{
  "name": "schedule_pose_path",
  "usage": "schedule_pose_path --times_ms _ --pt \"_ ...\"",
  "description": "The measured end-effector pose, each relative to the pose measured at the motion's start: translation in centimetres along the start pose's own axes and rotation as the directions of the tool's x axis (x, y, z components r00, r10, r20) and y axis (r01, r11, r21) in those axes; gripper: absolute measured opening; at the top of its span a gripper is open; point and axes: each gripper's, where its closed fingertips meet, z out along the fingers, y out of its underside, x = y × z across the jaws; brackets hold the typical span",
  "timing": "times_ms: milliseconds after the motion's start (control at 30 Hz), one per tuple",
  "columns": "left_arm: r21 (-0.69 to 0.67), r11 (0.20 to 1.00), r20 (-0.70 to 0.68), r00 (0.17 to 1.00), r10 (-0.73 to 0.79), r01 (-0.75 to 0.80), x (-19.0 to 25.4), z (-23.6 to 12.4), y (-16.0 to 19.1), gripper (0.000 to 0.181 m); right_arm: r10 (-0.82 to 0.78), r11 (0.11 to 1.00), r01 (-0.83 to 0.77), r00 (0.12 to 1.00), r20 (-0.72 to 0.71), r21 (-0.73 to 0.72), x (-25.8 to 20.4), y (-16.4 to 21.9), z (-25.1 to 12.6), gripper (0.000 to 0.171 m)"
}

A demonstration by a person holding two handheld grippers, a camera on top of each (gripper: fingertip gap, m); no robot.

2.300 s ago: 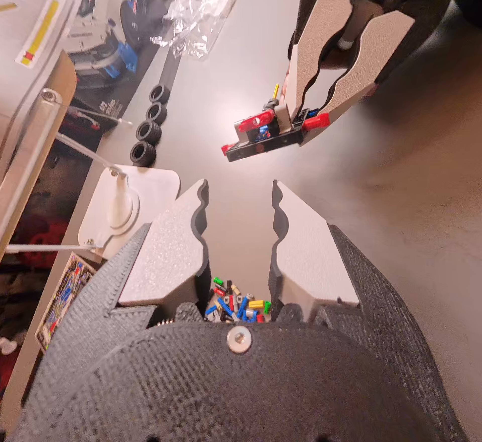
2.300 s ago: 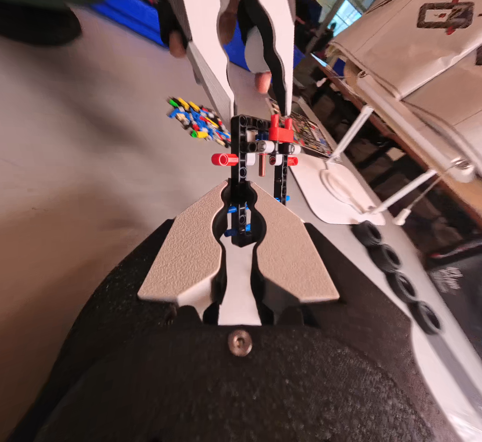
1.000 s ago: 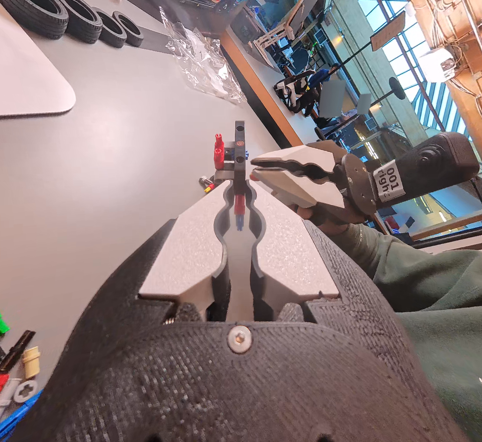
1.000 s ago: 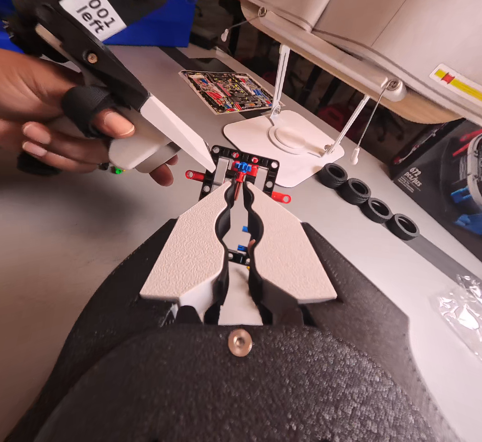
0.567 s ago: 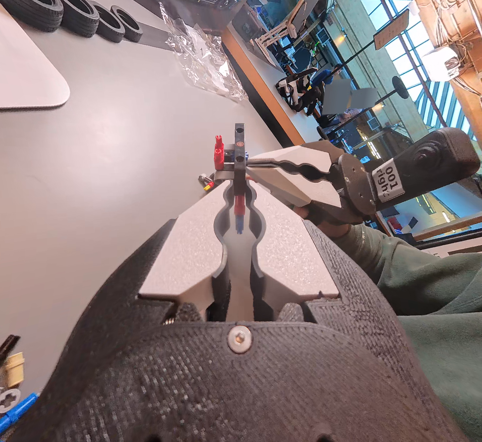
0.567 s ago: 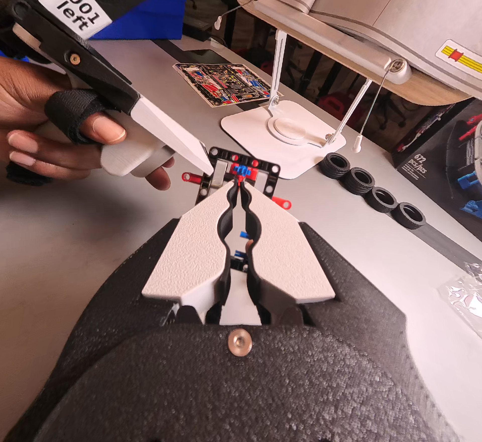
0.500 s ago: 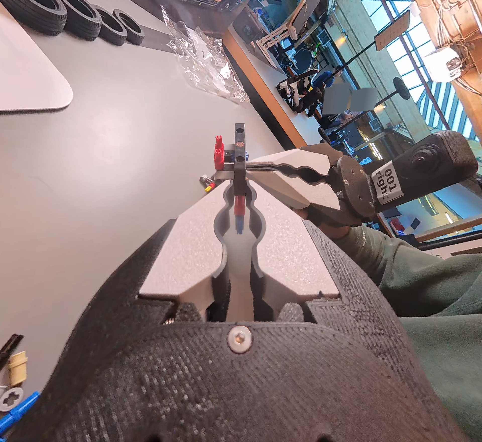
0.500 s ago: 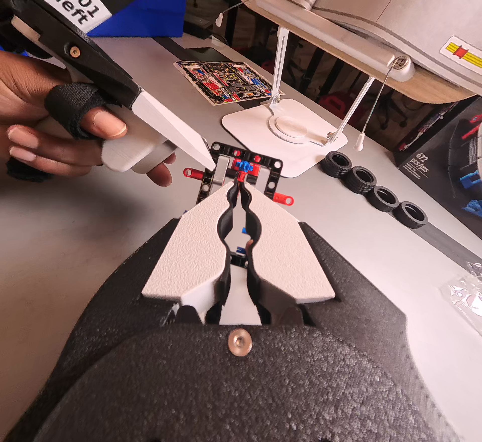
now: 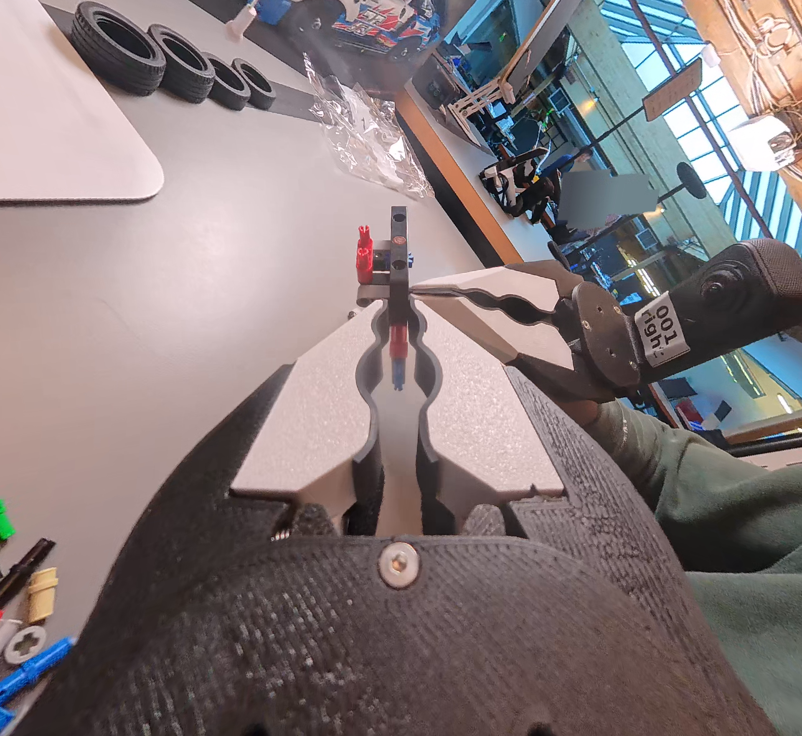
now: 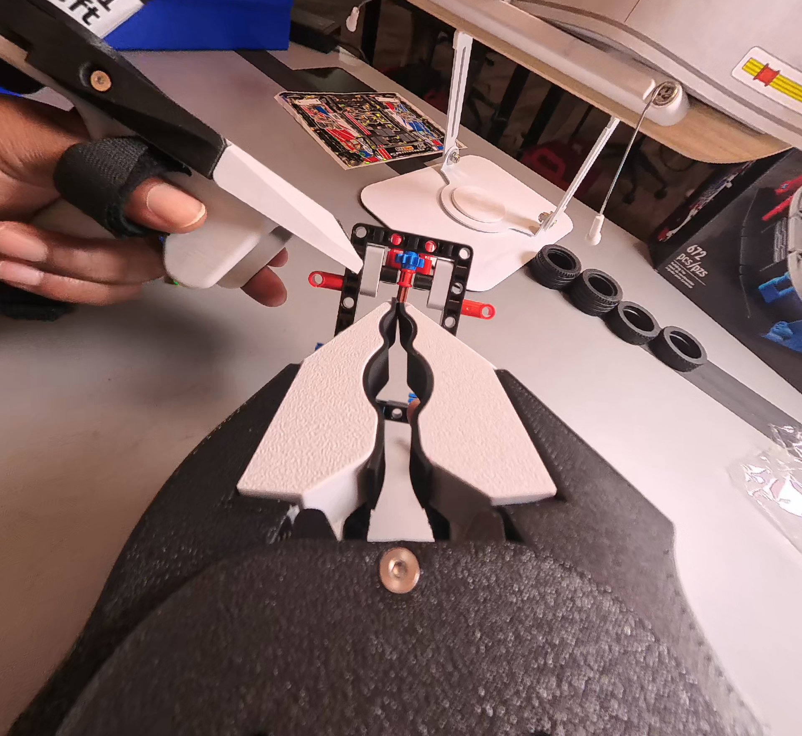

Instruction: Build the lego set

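Note:
A black rectangular Lego frame [image 10: 460, 281] with grey beams, red pins and a small blue gear [image 10: 409, 259] is held above the grey table. My left gripper [image 9: 398, 308] is shut on the frame's edge, seen end-on in the left wrist view [image 9: 398, 237]. In the right wrist view, the left gripper [image 10: 352, 267] grips the frame's left side. My right gripper [image 10: 398, 305] is shut on a thin red axle [image 10: 403, 287] that points into the frame just below the gear. In the left wrist view, the right gripper [image 9: 414, 288] meets the frame from the right.
Several black tyres [image 10: 616, 311] lie in a row by a white stand base [image 10: 468, 211]. A sticker sheet [image 10: 364, 129], the set's box [image 10: 729, 246] and a clear plastic bag [image 9: 369, 142] sit on the table [image 10: 130, 367]. Loose small parts [image 9: 30, 611] lie near me. My two grippers' fingertips are within a few centimetres of each other.
The right gripper's tips have moved up against the frame with the axle. The left gripper still holds the frame in about the same place.

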Motion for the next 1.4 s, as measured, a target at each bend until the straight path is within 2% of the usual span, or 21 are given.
schedule_pose_path --times_ms 200,767,1033,1400 --pt "0.02 0.999 0.05 0.998 0.026 -0.027 -0.7 0.2 0.2 0.006 0.016 0.999 -0.018 0.999 -0.047 -0.034 0.0 -0.1 0.5 0.0" --pt "0.013 0.999 0.059 0.998 0.033 -0.034 -0.8 0.4 0.5 0.006 0.009 1.0 -0.011 0.997 -0.081 -0.023 -0.1 -0.9 0.6 0.0" --pt "0.075 0.997 0.048 0.999 0.011 -0.015 -1.1 -0.4 -0.8 0.006 0.005 0.998 -0.009 0.998 -0.062 -0.065 -0.7 0.8 0.5 0.0" --pt "0.106 0.994 0.036 0.999 -0.002 -0.002 -1.3 -0.7 -1.4 0.006 0.005 0.999 -0.007 0.999 -0.046 -0.054 -0.8 0.6 0.4 0.003"
